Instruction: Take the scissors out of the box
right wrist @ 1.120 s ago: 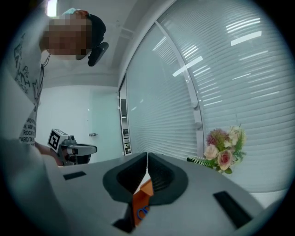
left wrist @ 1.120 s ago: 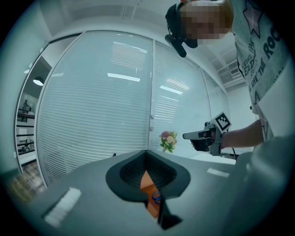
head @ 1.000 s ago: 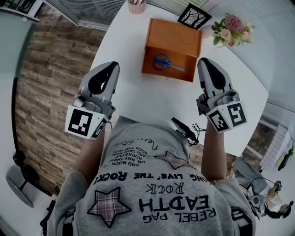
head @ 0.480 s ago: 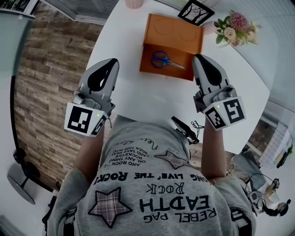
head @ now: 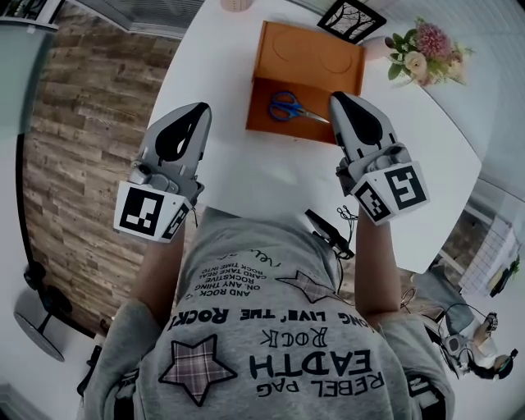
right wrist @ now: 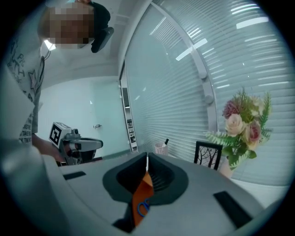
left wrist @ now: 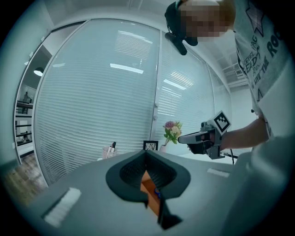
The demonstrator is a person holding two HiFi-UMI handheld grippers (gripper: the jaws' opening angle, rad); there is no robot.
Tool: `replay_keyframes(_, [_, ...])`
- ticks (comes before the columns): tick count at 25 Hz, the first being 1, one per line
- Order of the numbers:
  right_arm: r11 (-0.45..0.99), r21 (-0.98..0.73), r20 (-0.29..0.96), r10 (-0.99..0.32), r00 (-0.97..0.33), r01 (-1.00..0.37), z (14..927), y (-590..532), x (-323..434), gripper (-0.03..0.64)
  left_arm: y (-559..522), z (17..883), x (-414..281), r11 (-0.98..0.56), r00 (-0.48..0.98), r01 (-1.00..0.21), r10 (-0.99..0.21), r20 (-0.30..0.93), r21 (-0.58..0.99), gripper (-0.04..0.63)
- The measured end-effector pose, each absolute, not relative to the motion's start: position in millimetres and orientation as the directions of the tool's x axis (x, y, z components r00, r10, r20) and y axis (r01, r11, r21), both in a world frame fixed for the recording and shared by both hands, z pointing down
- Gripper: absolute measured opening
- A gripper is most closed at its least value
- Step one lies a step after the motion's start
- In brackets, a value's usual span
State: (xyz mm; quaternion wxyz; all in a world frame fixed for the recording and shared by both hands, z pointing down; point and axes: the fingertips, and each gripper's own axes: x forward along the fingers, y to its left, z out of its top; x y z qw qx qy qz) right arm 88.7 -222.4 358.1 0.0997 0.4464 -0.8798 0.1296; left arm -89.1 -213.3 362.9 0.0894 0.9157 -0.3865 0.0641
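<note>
An open orange box (head: 312, 57) lies on the white table (head: 246, 176). Blue-handled scissors (head: 291, 107) rest flat in its near part. My right gripper (head: 336, 98) is shut and empty, its tip over the box's near right corner, just right of the scissors' blades. My left gripper (head: 197, 108) is also shut and empty, well to the left of the box. In the right gripper view the box (right wrist: 145, 184) and a scissor handle (right wrist: 143, 207) show through the slit under the closed tips (right wrist: 147, 156). The left gripper view shows the box (left wrist: 150, 184) the same way.
A bunch of flowers (head: 426, 53) and a small black picture frame (head: 349, 25) stand behind the box to the right. A pen cup (head: 234, 4) sits at the far edge. The table's left edge drops to wood flooring (head: 82, 123).
Both grippers have sunk toward the table. The right one has slid left and forward, from beside the box to over its near right corner. The left has barely shifted.
</note>
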Motion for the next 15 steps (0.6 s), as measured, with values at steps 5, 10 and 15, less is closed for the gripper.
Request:
replay_keyframes(5, [0.577,-0.134,0.334,-0.739,-0.585,-0.806,375.9,-230.9,80.4,0.015,-215.2,374.3,-88.7,-0.681,0.692,-0.720,-0.692,0.206,0.131,0.009])
replay_keyframes(10, [0.577,-0.123,0.381,-0.724,-0.575,-0.807,403.1,-239.2,78.3,0.015,-220.8,380.3,-84.4,-0.686,0.696,-0.716,-0.687,0.209,0.132,0.009])
replay_keyframes(15, [0.600,-0.094,0.446,-0.688,-0.572,-0.795,427.8,-239.1,73.8,0.015,-222.4,382.0,-81.9,-0.687,0.698,-0.714,-0.683,0.214,0.136,0.009])
